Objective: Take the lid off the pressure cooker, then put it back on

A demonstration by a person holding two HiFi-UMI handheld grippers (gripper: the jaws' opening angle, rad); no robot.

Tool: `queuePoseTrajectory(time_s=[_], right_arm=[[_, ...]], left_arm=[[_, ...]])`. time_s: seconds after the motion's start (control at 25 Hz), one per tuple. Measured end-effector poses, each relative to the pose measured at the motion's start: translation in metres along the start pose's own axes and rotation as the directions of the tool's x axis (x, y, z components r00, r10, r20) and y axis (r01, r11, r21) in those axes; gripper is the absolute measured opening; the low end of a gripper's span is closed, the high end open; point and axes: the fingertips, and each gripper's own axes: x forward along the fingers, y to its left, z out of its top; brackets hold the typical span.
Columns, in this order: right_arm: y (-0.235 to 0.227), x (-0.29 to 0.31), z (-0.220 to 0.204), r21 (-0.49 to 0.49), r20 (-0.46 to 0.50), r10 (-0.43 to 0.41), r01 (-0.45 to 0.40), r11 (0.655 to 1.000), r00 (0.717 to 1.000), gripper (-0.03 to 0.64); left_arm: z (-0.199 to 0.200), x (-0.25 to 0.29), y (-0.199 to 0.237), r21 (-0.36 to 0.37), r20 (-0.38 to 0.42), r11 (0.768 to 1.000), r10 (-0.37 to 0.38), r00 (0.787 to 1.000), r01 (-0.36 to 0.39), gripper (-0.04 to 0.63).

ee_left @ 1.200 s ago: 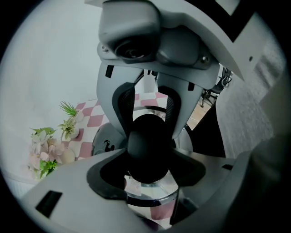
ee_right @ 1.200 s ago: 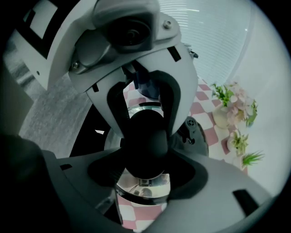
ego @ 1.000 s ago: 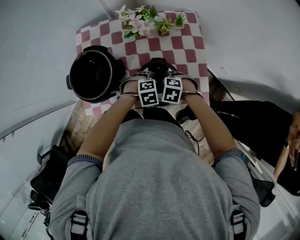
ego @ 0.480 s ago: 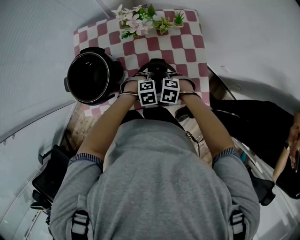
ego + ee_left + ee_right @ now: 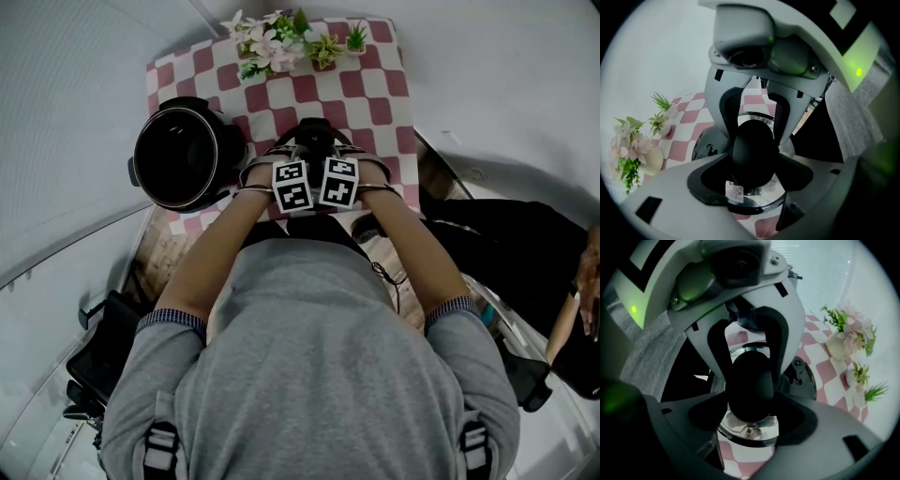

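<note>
Pink-and-white checked cloth (image 5: pixel 375 94) covers the table across the upper middle of the head view. The pressure cooker (image 5: pixel 178 155) stands open at centre left, its dark inside bare. Its lid is off and sits on the cloth just right of the pot, almost wholly hidden under the left gripper (image 5: pixel 296 155) and the right gripper (image 5: pixel 336 155). The two meet nose to nose at the centre of the frame. Potted flowers (image 5: pixel 281 37) line the top edge.

In the left gripper view the black knob (image 5: pixel 752 154) fills the centre. The lid (image 5: pixel 757 206) shows as glass and a steel rim below the knob, resting on the checks. This gripper's jaws stand wide on either side of the knob and have just been opening. The knob is between them, but the pads look to be off it.

The right gripper view mirrors this, with the knob at centre and the lid's shiny rim at lower centre. These jaws are also spread and have just been opening, bracketing the knob without seeming to press on it.

The removal half looks done, and this reads as the letting-go after setting the lid down. The next move calls for both grippers to close again on the knob. They must then lift the lid level, carry it toward the left of the frame and seat it squarely on the pot's rim.
</note>
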Motion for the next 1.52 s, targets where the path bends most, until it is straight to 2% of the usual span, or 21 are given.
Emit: queuePoseTrajectory(time_s=[0.16,0.24,0.36,0.56,0.8,0.88,1.0,1.08,1.16,1.24,1.36,1.52], right_arm=[[-0.003,-0.015,0.002,0.007,0.014,-0.020,0.020,1.000,1.000,0.340],[-0.004,-0.026,0.004,0.006,0.030,-0.037,0.037,0.999,0.999,0.342],[-0.013,-0.043,0.007,0.018,0.063,-0.098,0.097,0.995,0.993,0.342],[-0.039,-0.089,0.022,0.134,0.191,-0.224,0.201,0.970,0.956,0.342],[-0.045,-0.133,0.043,0.182,0.298,-0.268,0.221,0.958,0.916,0.341],[-0.047,-0.151,0.055,0.224,0.363,-0.283,0.212,0.951,0.888,0.340],[-0.049,-0.182,0.079,0.294,0.486,-0.305,0.176,0.939,0.819,0.337],[-0.051,-0.201,0.092,0.325,0.553,-0.337,0.176,0.929,0.762,0.336],[-0.050,-0.217,0.104,0.341,0.603,-0.364,0.182,0.922,0.710,0.334],[-0.046,-0.226,0.114,0.349,0.636,-0.375,0.182,0.919,0.675,0.330],[-0.040,-0.237,0.125,0.364,0.676,-0.388,0.175,0.915,0.626,0.331],[-0.031,-0.255,0.140,0.385,0.729,-0.418,0.181,0.905,0.542,0.331]], left_arm=[[0.005,-0.019,0.008,-0.058,0.065,0.997,0.054,0.996,-0.050,0.329],[0.010,-0.032,0.011,-0.127,0.124,0.990,0.080,0.989,-0.064,0.330],[0.020,-0.057,0.020,-0.240,0.219,0.967,0.135,0.966,-0.080,0.330],[0.030,-0.105,0.038,-0.394,0.342,0.910,0.277,0.898,-0.131,0.330],[0.030,-0.163,0.046,-0.495,0.410,0.851,0.404,0.817,-0.173,0.330],[0.035,-0.187,0.046,-0.529,0.448,0.831,0.445,0.775,-0.172,0.330],[0.040,-0.218,0.048,-0.570,0.491,0.802,0.506,0.709,-0.178,0.330],[0.041,-0.234,0.047,-0.572,0.502,0.796,0.532,0.682,-0.199,0.330],[0.042,-0.250,0.045,-0.560,0.523,0.795,0.559,0.644,-0.235,0.327],[0.042,-0.266,0.042,-0.553,0.550,0.792,0.579,0.601,-0.257,0.318],[0.037,-0.288,0.037,-0.558,0.578,0.784,0.603,0.549,-0.273,0.311],[0.031,-0.313,0.035,-0.585,0.610,0.765,0.635,0.475,-0.271,0.305]])
